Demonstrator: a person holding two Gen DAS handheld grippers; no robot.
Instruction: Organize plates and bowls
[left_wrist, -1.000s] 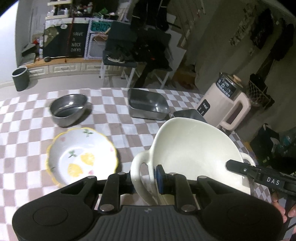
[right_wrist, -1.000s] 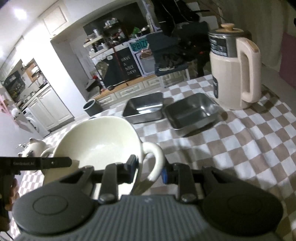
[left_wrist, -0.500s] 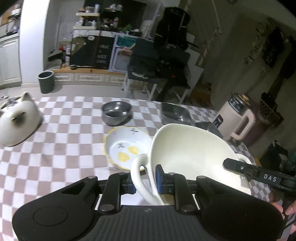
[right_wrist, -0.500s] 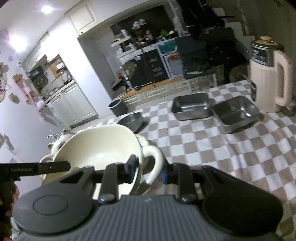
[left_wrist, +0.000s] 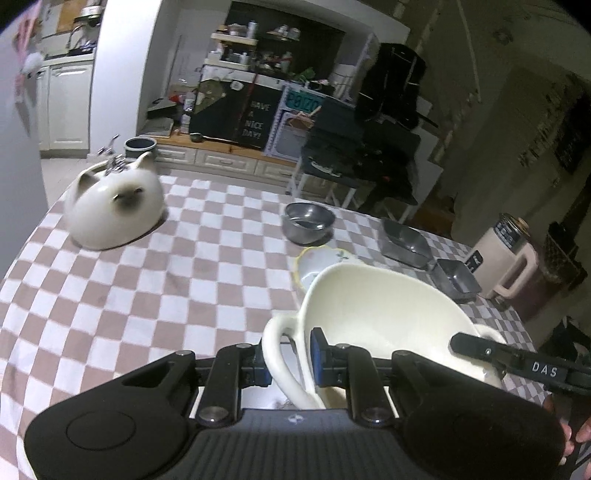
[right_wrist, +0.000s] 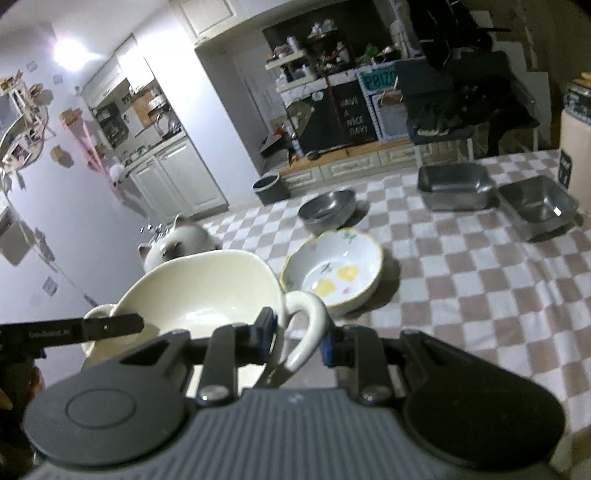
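Lifted higher since a second ago, our cream bowl (left_wrist: 376, 310) is hanging above the checkered table (left_wrist: 155, 280), left gripper (left_wrist: 286, 363) clenching its left handle, right gripper (right_wrist: 297, 341) clenching the right, flowered bowl (right_wrist: 334, 271) just beyond.

Cream two-handled bowl (left_wrist: 376, 310) held aloft — tilted, lemon-print bowl (right_wrist: 334, 271) beyond, upright

Open checkered bench (left_wrist: 155, 295) left of cream bowl (left_wrist: 376, 306); cat-shaped dish (left_wrist: 114, 206) far left; flowered bowl (right_wrist: 336, 271), steel bowl (right_wrist: 327, 210) block ahead
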